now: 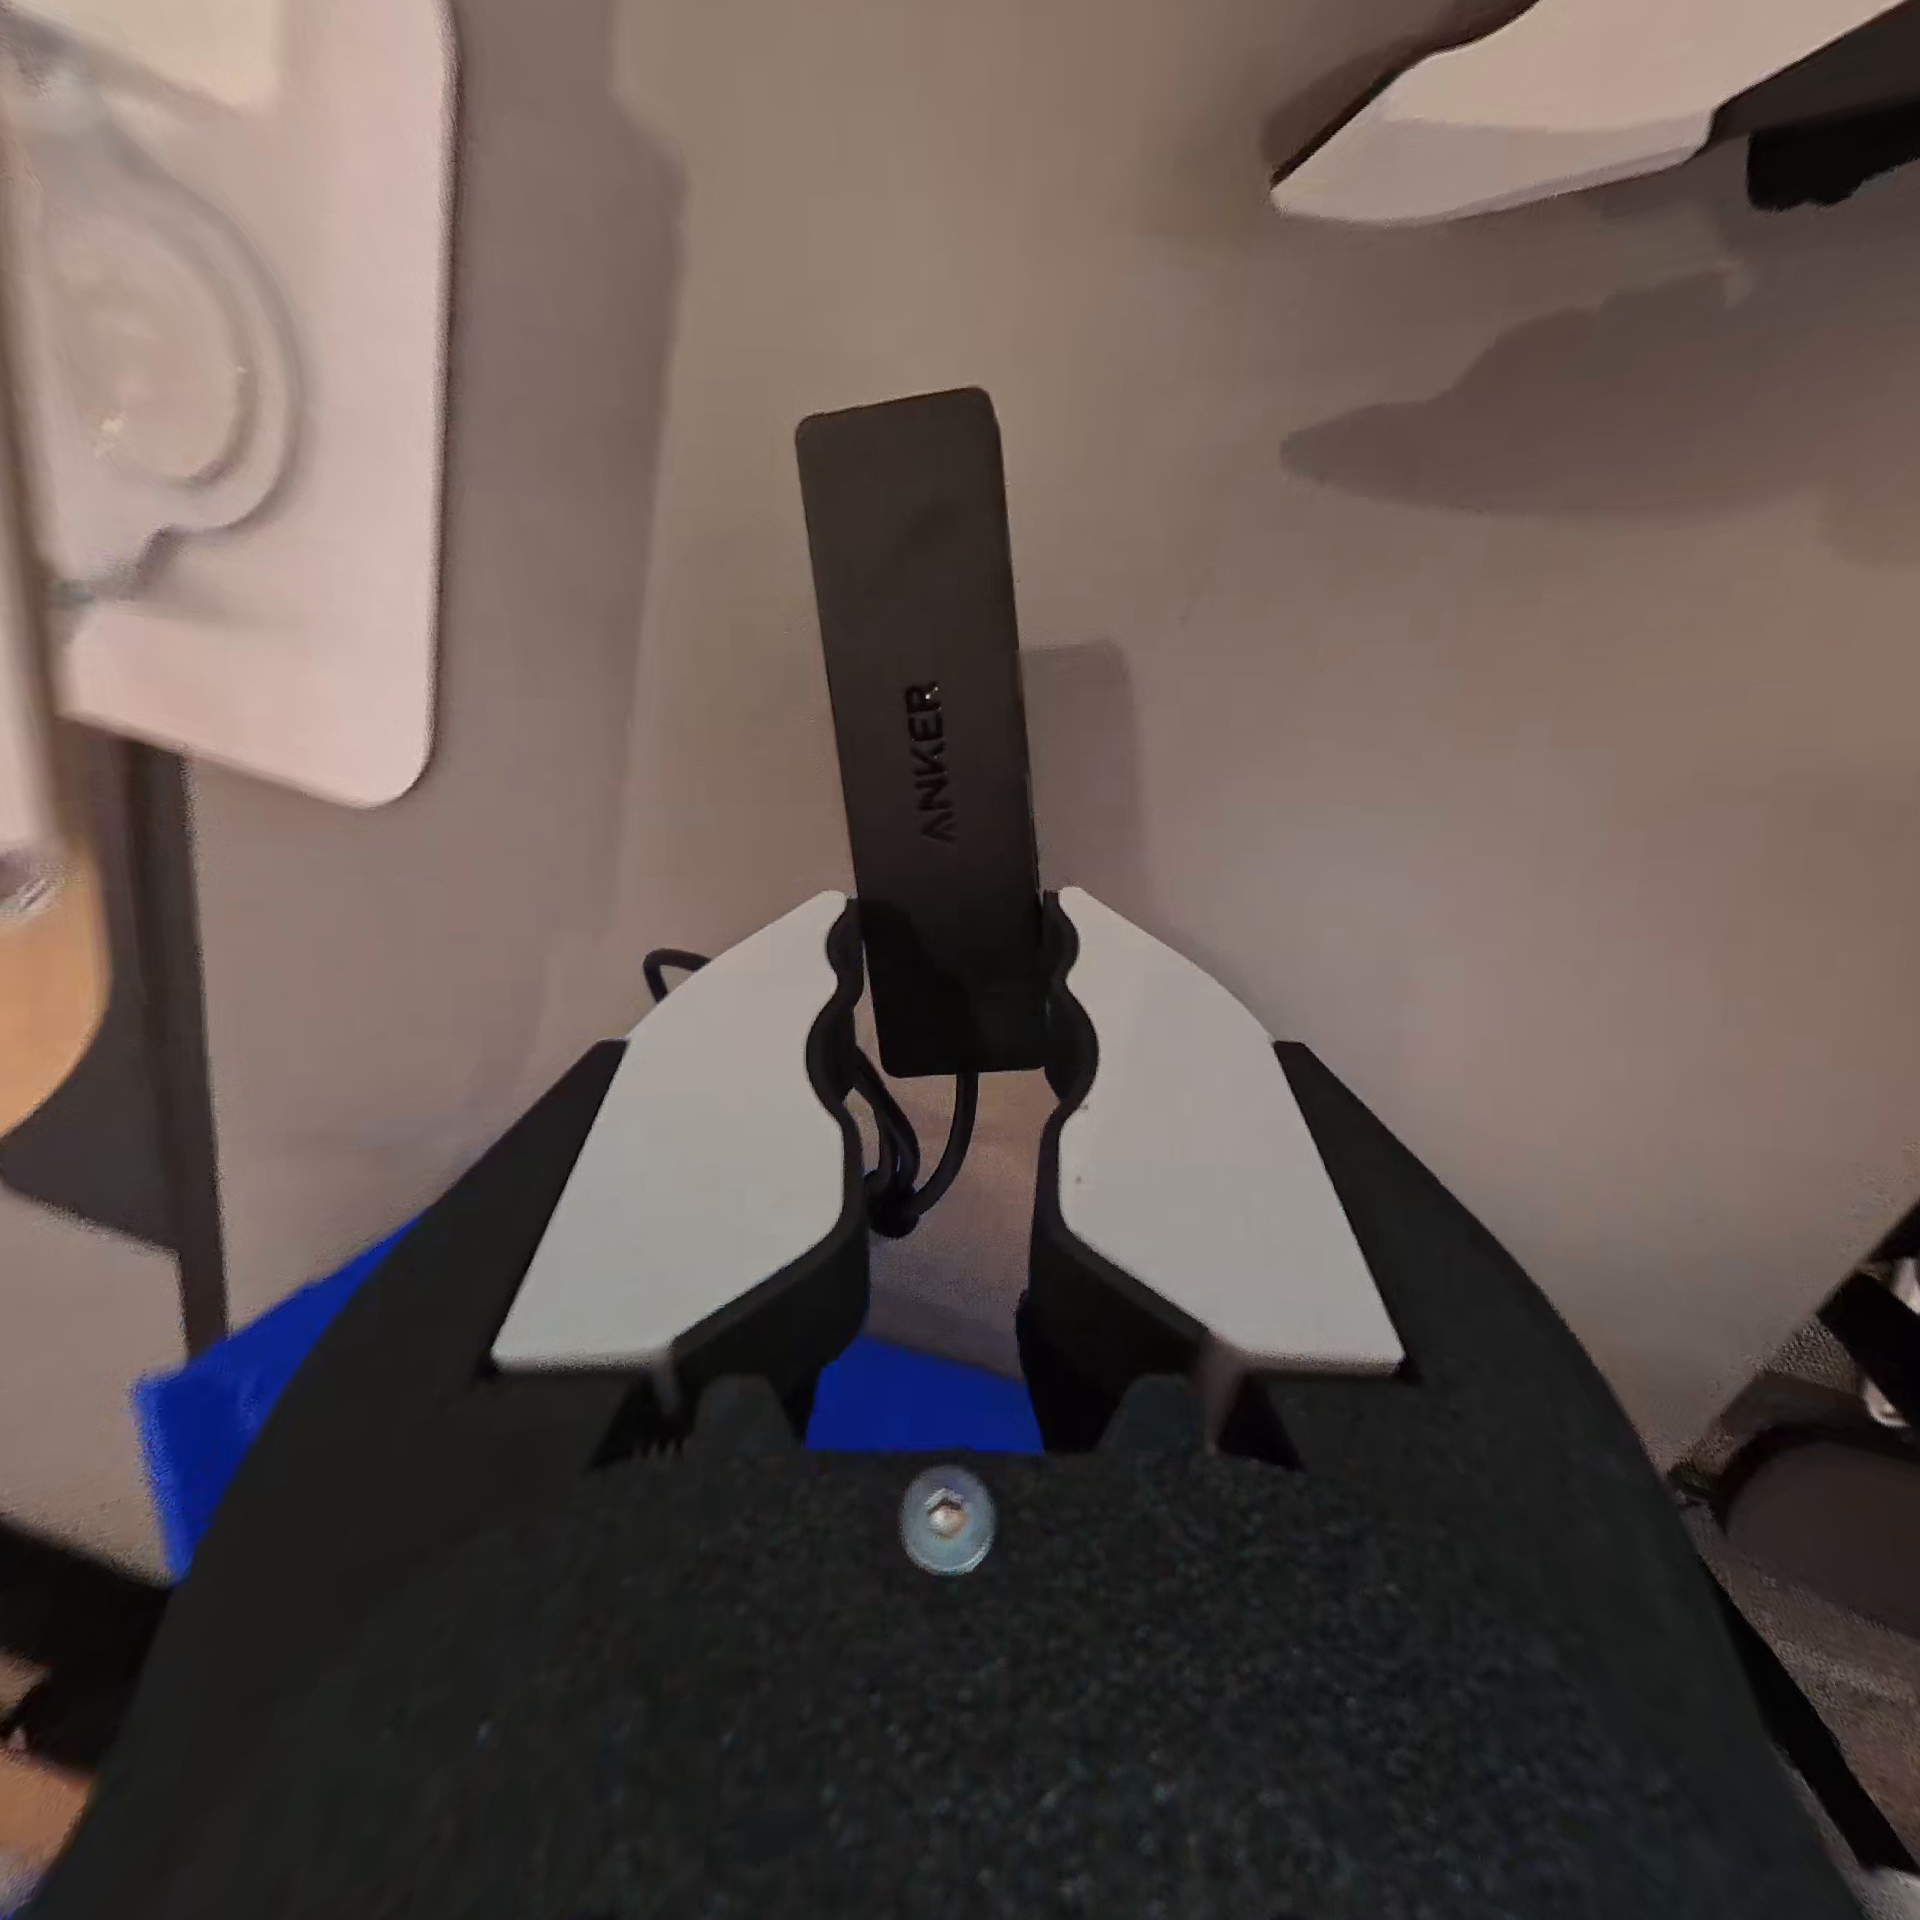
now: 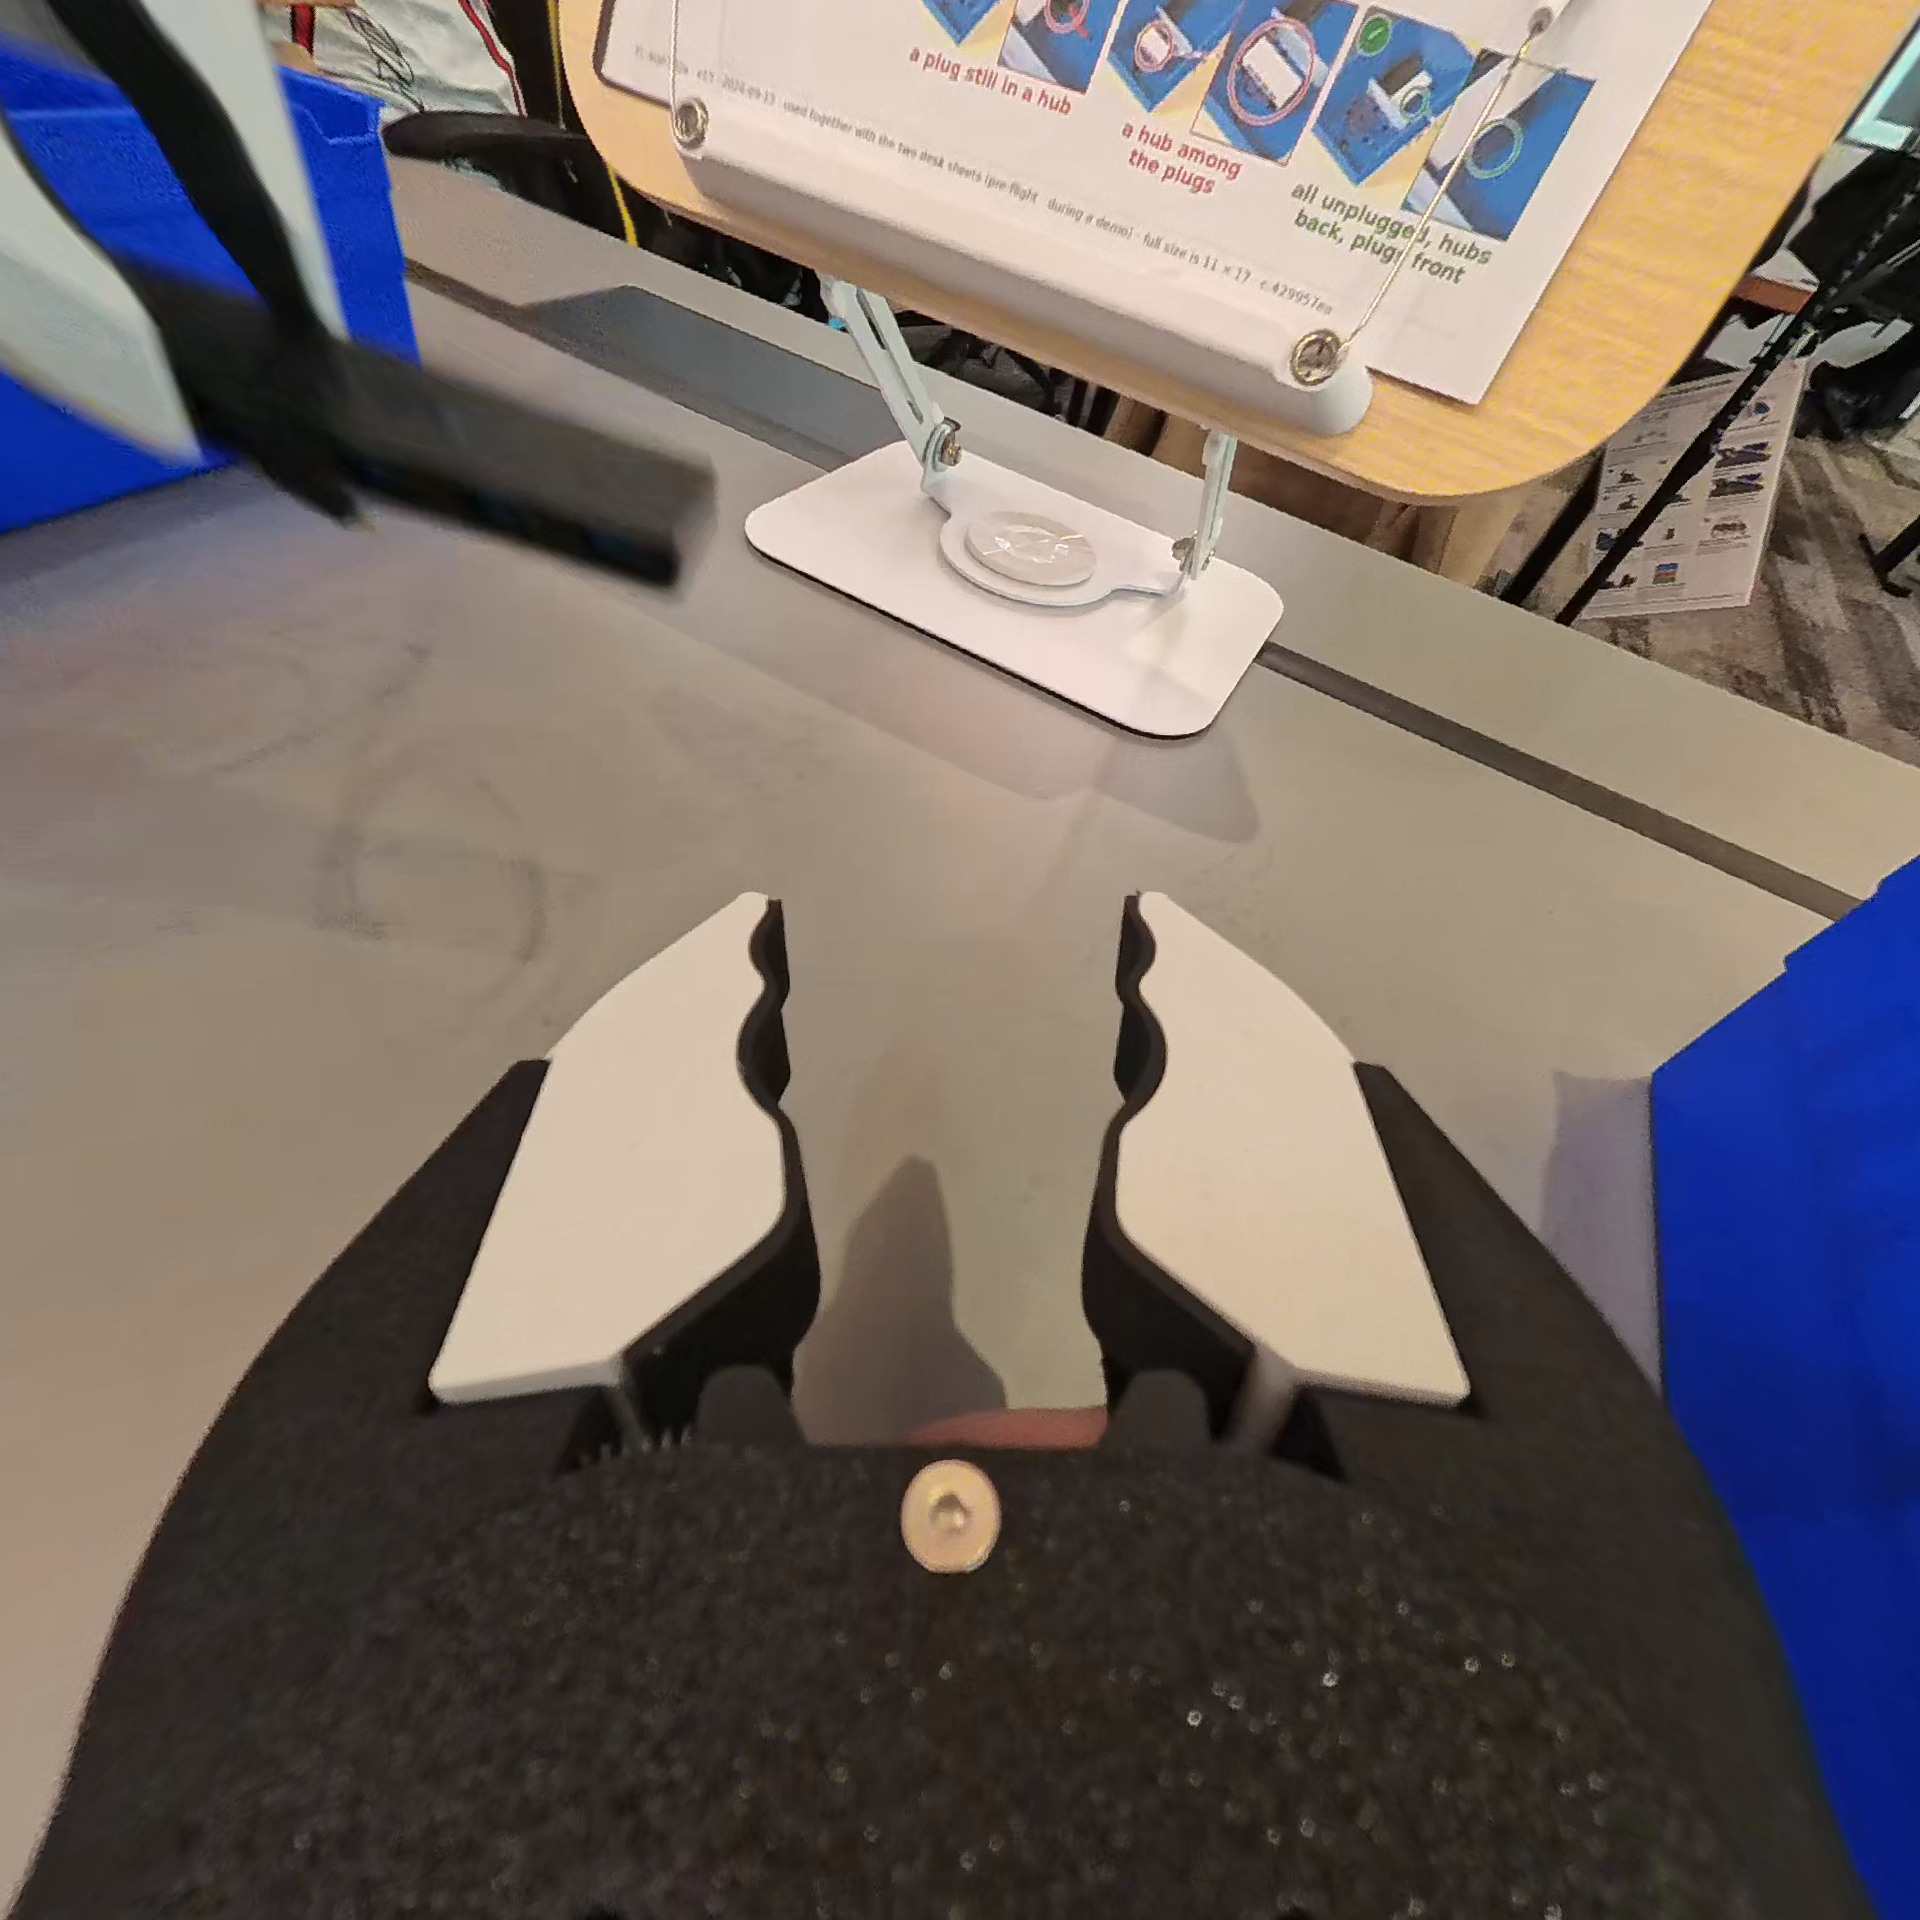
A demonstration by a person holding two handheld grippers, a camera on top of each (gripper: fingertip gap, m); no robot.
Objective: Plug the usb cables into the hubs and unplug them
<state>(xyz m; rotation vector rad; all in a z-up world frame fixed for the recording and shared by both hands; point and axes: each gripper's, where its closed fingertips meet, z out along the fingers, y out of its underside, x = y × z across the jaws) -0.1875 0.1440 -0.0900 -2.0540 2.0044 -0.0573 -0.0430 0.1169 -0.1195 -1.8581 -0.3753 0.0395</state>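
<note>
My left gripper (image 1: 951,935) is shut on the near end of a long black USB hub (image 1: 914,665), which sticks out forward above the grey table (image 1: 1455,831). The hub's thin black cable (image 1: 914,1153) loops down between the fingers. In the right wrist view the same hub (image 2: 499,478) shows blurred at the upper left, held by the left gripper's fingers (image 2: 114,312). My right gripper (image 2: 951,935) is open and empty above the bare table (image 2: 416,831). No USB plug shows in either view.
A white stand base (image 2: 1039,613) carries a wooden board with an instruction sheet (image 2: 1143,135) at the table's far side; it also shows in the left wrist view (image 1: 260,468). Blue bins stand at the left (image 2: 343,208) and right (image 2: 1787,1247). A blue bin (image 1: 260,1382) lies under my left gripper.
</note>
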